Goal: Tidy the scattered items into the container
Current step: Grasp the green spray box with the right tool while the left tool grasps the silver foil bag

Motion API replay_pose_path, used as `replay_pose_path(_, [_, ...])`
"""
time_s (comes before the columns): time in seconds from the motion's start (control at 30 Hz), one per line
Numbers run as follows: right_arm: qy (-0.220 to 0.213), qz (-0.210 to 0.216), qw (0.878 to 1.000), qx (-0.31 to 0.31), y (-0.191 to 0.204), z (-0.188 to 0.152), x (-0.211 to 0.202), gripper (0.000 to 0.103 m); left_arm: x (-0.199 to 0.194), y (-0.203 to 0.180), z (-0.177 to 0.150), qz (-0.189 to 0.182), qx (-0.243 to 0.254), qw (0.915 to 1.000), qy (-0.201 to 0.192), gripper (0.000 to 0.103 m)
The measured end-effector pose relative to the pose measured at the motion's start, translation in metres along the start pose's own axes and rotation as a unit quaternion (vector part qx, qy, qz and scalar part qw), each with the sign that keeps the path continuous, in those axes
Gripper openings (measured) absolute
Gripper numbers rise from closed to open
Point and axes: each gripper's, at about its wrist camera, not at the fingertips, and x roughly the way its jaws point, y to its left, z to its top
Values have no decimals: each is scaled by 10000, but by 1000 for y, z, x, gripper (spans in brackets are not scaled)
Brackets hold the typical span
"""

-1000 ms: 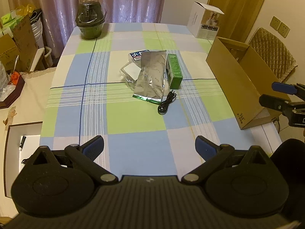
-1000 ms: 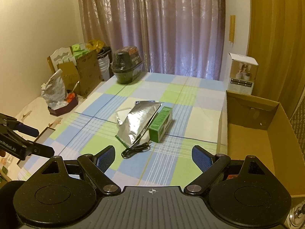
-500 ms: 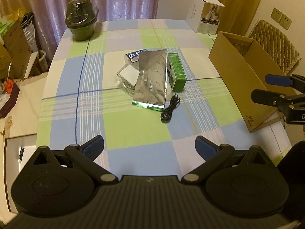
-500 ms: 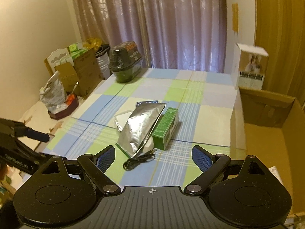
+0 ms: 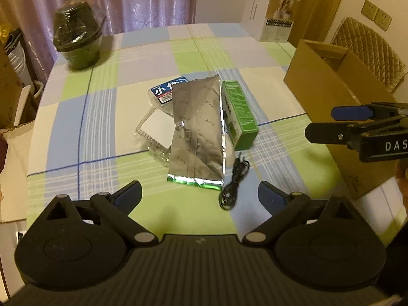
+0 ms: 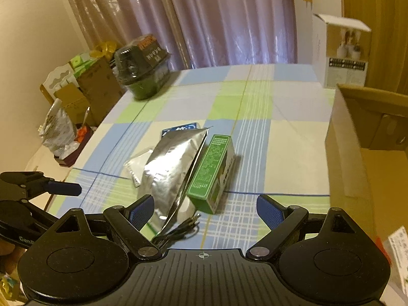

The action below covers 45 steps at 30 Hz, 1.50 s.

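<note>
Warm, dim indoor light, fisheye bending at the edges, motion blur softening everything, glare on the foil pouch (image 5: 197, 130).

Table (image 5: 107, 132) covered with checked cloth, blue, green and cream squares. Dark bowl-shaped package (image 5: 77, 42) wrapped in clear film stands at far left corner of table. White carton (image 5: 270, 17) with open top flap stands at far right corner. Purple curtain (image 6: 216, 17) hangs behind table. Quilted chair back (image 5: 369, 51) at right. Two wall sockets (image 5: 376, 15) above chair. Cardboard boxes and bags (image 6: 76, 97) stand on floor left of table.
</note>
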Motion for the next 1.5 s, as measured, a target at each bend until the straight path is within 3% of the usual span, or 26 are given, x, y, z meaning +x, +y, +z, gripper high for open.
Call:
replay_pose_path(0.3, [252,146,9993,230,-18,22,51,92,46,1,27,-93,253,9995,145,94])
replay_pose_path(0.53, [444,160,9983,330,-23,31,83,90,68,6,40,-57,444,9988,197,85])
replay_pose_path(0.57, [468,137,9984,297,-22,31,87,84,71,6,40,-62,444,9988,199,85])
replay_pose_path(0.6, [523,146,9981,277,-21,32,92,70,72,7,41,-64,451,9988,204,85])
replay_pose_path(0.77, [624,-98,9979,123,-21,32,110,70,81,7,41,-59,496,9985,231,85])
replay_pose_path(0.83, [728,-133,9972,101,-23,30,118,51,83,7,42,-50,496,9986,200,84])
replay_pose_path(0.93, [753,-282,9968,37,-23,28,121,33,86,5,45,-17,510,9985,184,83])
replay_pose_path(1.5, [651,-549,9962,189,-45,-1,73,33,130,-13,72,177,551,9977,366,79])
